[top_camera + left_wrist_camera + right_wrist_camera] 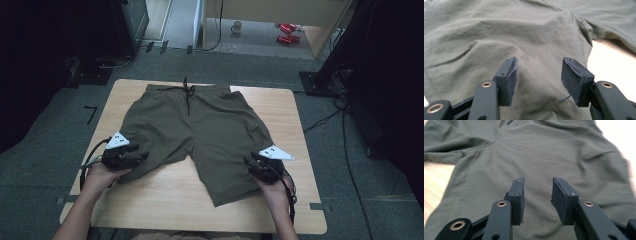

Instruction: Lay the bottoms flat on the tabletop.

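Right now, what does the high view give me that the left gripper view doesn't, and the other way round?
High view alone: the whole wooden table, the drawstring at the far waistband, and the right gripper at the shorts' right leg. Left gripper view alone: close up, the left gripper with jaws apart, nothing pinched, and creased fabric bulging between them. Both: the olive shorts lying on the light tabletop.

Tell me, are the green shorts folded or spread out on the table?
Spread out: the shorts lie flat on the table, both legs apart, waistband at the far edge.
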Tool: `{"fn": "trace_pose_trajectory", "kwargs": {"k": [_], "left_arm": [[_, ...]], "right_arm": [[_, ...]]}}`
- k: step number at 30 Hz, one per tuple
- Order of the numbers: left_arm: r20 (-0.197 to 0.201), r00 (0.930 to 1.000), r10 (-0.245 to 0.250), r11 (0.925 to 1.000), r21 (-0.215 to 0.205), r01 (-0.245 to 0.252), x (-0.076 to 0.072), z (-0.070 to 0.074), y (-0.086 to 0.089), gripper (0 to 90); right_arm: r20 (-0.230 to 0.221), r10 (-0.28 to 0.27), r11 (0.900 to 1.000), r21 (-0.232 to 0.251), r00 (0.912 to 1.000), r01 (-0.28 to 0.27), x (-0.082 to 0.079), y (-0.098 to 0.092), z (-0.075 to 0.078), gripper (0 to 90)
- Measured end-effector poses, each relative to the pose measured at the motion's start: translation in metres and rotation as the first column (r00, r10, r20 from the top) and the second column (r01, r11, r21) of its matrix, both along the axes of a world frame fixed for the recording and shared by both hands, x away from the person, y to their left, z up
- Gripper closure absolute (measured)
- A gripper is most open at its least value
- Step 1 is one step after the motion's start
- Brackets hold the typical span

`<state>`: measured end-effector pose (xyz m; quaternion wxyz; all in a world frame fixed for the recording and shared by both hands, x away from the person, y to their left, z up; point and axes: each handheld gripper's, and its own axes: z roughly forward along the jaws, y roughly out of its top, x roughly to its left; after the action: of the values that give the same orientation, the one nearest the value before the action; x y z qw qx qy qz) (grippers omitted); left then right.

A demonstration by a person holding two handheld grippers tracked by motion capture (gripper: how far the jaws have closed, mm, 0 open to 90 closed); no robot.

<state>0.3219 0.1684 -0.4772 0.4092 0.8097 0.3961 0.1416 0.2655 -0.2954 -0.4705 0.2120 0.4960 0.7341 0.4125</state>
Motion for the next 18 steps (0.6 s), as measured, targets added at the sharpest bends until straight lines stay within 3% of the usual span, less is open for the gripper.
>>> {"fn": "trace_pose_trajectory", "kwargs": {"k": [9,15,18], "left_arm": [[0.005,0.9983,-0.058,0.9983,0.003,0.058,-0.024,-0.002,-0.001,41.3],[-0.009,0.9979,-0.064,0.9976,0.027,0.064,-0.034,-0.006,0.002,37.8],[-0.009,0.998,-0.062,0.9958,0.067,0.062,-0.038,-0.01,0.004,37.5]], "right_arm": [[-0.018,0.101,0.995,-0.003,0.9947,-0.101,0.015,0.035,-0.007,62.5],[-0.033,0.166,0.986,0.02,0.9856,-0.165,0.023,0.057,-0.009,62.3],[-0.032,0.21,0.978,0.023,0.9772,-0.209,0.028,0.075,-0.009,61.8]]}}
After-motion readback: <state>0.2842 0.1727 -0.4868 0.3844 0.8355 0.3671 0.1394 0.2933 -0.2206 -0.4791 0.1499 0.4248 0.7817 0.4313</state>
